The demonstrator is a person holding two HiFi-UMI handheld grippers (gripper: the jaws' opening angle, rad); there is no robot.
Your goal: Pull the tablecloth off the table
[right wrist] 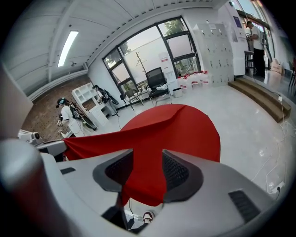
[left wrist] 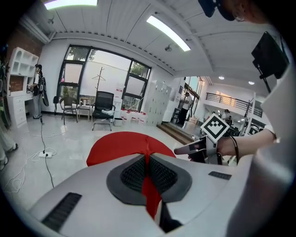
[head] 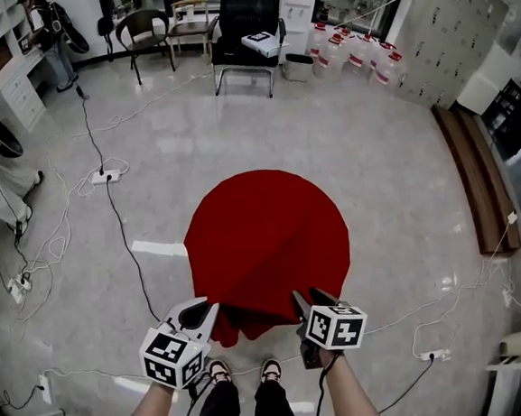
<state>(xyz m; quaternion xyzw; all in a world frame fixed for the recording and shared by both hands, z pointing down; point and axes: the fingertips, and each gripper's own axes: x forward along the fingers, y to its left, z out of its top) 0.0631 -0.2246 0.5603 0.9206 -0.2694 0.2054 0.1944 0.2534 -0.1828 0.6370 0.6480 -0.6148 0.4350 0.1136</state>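
Left claw (head: pixel 213 308) is pressed together, pinching the hem of the red tablecloth (head: pixel 268 238) at the covered desk's near edge. Right claw (head: pixel 303 297) is spread, with cloth between its 2 jaws.

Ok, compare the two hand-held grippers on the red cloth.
The left hand-held gripper is clamped shut on the tablecloth; the right hand-held gripper stands open, cloth loose between its jaws. Left shows a thin pinched fold, right a broad sheet. Both sit at the cloth's near edge.

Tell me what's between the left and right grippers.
The red tablecloth: its bunched near edge runs from the left gripper, shut on it, to the right gripper, jaws apart. Head view shows it.
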